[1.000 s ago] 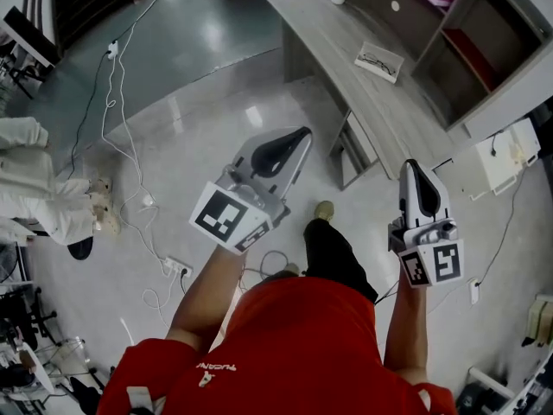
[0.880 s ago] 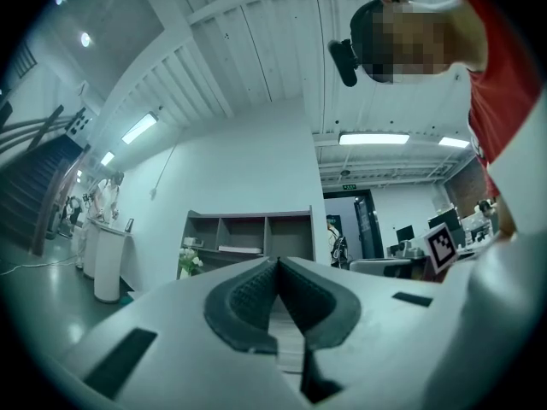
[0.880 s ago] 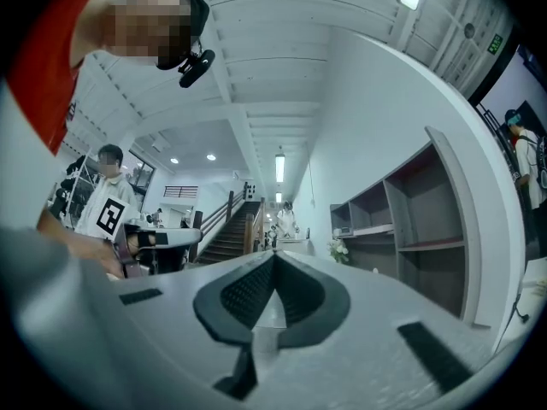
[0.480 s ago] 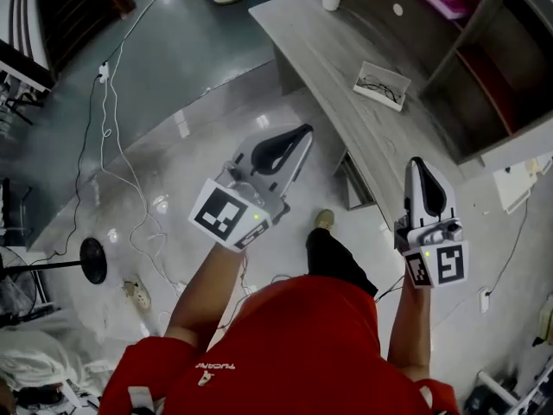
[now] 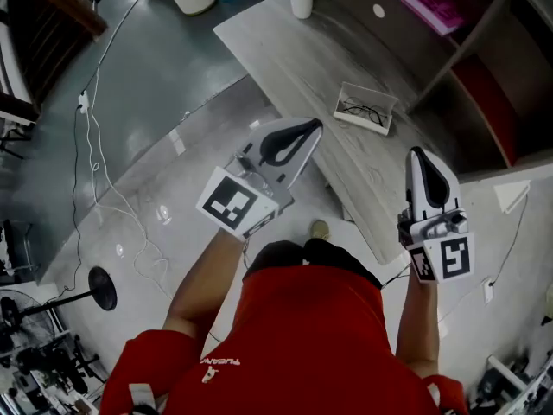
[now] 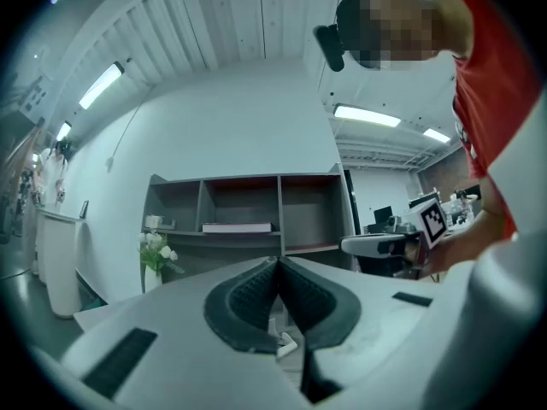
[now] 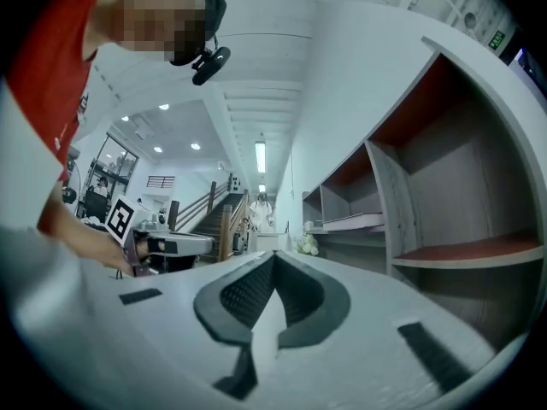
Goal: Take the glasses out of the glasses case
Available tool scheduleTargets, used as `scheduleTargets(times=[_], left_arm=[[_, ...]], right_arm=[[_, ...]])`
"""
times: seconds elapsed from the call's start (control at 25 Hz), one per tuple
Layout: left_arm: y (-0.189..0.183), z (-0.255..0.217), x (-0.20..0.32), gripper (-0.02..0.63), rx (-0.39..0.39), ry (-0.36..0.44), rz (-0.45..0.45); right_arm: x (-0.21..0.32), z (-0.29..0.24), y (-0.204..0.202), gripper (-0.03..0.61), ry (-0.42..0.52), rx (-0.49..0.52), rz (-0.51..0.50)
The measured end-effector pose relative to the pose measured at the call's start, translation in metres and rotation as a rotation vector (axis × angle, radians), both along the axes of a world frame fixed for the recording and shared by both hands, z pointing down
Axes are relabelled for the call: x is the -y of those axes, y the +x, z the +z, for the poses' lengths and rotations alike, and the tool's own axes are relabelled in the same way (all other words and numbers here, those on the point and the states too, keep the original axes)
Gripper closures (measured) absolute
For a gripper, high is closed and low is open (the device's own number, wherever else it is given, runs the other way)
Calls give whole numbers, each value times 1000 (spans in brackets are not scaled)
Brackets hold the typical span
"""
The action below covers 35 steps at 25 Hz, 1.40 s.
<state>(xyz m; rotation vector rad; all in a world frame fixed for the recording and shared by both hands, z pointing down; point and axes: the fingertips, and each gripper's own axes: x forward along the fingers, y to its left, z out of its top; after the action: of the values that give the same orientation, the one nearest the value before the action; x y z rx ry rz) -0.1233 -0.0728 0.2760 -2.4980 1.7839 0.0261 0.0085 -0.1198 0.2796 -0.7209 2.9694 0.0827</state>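
Grey wooden table point(image 5: 285, 50) now nearer (glasses case point(image 5: 340, 102) too).

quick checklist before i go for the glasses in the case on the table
1. Glasses case open: ok, the glasses show inside it.
2. Left gripper ready to grasp: not ok, jaws shut, nothing between them.
3. Right gripper ready to grasp: not ok, jaws shut, empty.
4. Grippers at the case: not ok, in the head view both appear short of it, near the table's front edge.
5. Vase out of the way: ok, it stands at the table's far end, apart from the case.
6. Glasses' arms folded: cannot tell, too small.
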Motion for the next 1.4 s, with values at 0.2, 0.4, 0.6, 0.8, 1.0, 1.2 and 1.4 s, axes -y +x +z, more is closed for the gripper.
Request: scheduleTargets(times=[0.2,0.4,0.6,0.8,1.0,1.2,1.4], left_arm=[[2,20,49,603,60,-80,105],[6,41,98,603,108,-122,227],[14,83,144,603,181,-195,378],[26,117,172,601,264,-290,532],[32,151,188,600,333,-390,621],[35,188,198,600,412,-494,699],[38,218,209,520,487,-581,738]], right_arm=[[23,4,-11,574,-9,-26,29],[47,8,-17,574,-14,-35,111],[67,15,-21,574,-28,-40,232],[76,16,-21,574,-38,-51,356],[79,20,-19,574,-54,-65,432],[78,28,-17,574,-73,-86,480],[78,37,-8,574,-98,-98,514]])
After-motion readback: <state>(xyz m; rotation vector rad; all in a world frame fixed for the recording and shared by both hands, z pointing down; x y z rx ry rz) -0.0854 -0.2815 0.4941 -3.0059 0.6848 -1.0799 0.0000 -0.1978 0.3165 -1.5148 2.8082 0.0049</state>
